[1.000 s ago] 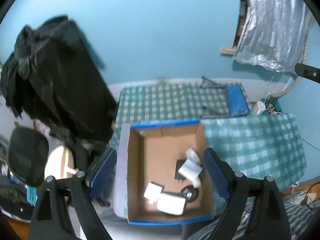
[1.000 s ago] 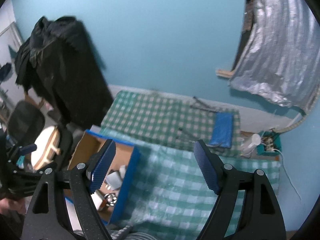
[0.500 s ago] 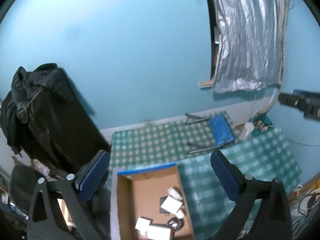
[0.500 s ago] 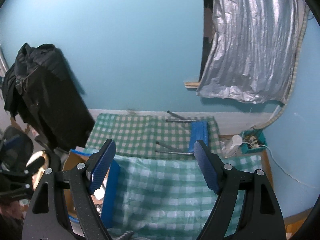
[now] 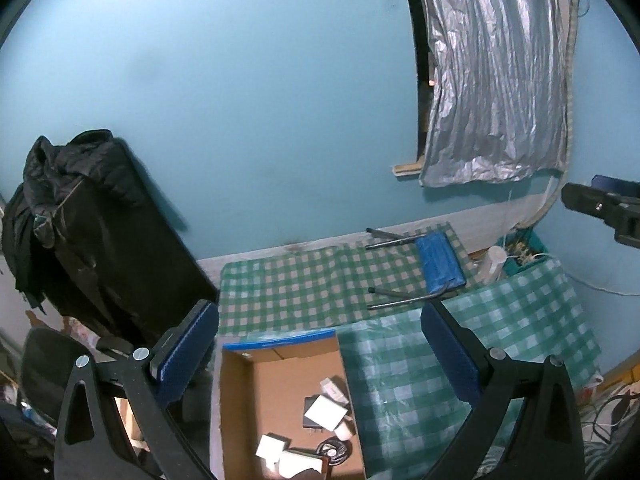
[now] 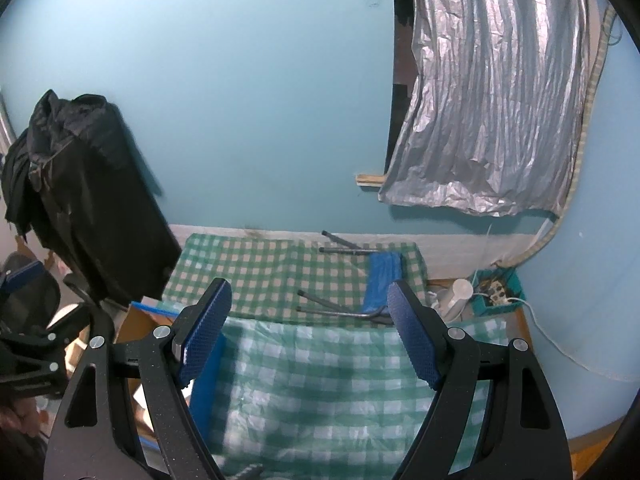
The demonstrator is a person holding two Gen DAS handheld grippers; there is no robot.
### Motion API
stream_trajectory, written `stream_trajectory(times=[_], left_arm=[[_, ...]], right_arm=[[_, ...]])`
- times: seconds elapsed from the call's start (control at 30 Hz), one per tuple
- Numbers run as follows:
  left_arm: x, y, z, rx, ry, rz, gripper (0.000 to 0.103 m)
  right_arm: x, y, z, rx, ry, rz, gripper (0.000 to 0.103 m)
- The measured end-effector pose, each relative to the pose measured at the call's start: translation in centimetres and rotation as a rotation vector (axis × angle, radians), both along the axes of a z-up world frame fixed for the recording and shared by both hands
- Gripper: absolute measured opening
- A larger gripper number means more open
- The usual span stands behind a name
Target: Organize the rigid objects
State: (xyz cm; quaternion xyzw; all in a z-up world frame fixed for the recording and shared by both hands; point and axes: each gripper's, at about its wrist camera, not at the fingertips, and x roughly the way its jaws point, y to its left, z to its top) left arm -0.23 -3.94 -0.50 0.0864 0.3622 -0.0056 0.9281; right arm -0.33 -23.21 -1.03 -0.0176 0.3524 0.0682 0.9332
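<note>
Both grippers up off the work, aimed down at an angle over the scene; neither carries anything. Left gripper (image 5: 320, 356): fingers (image 5: 188, 350) spread fully wide, nothing between them. Right gripper (image 6: 308, 332): fingers (image 6: 206, 332) parted, gap bare, only checked cloth (image 6: 320, 380) showing through. Task items sit in the cardboard box (image 5: 236, 400) w/ blue-taped rim, which stands against the left edge of the cloth-covered surface; inside, toward its right wall: white flat packs (image 5: 326, 412), a white block (image 5: 272, 446) nearer the camera, a dark round thing (image 5: 334, 450) beside it, plus a small white cylinder — exact ID not possible at this res. No loose rigid item visible on the cloth itself; farther back a folded blue stool w/ metal legs (image 5: 440, 268) lies on a second checked cloth. Judgement: step in hand = between placements, i.e. picking next target or checking the box. To do well: left side is the one lined up w/ box, so use it for any re-sorting there; come down vertical, keep fingers clear of the right box wall, since items crowd that side. Take flat packs across short edge, not the face. Right gripper: hold off to the side so the two don't cross. Risk: cloth looks slick/plastic, items set there may slide.
</note>
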Motion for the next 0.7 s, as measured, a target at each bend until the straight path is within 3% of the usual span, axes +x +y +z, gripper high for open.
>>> stream_trajectory(times=[0.7], left_arm=[[0.51,-0.01,-0.49,0.027,0.033,0.012,0.102]], right_arm=[[0.62,0.45,-0.80,-0.002,0.013,-0.004,0.080]])
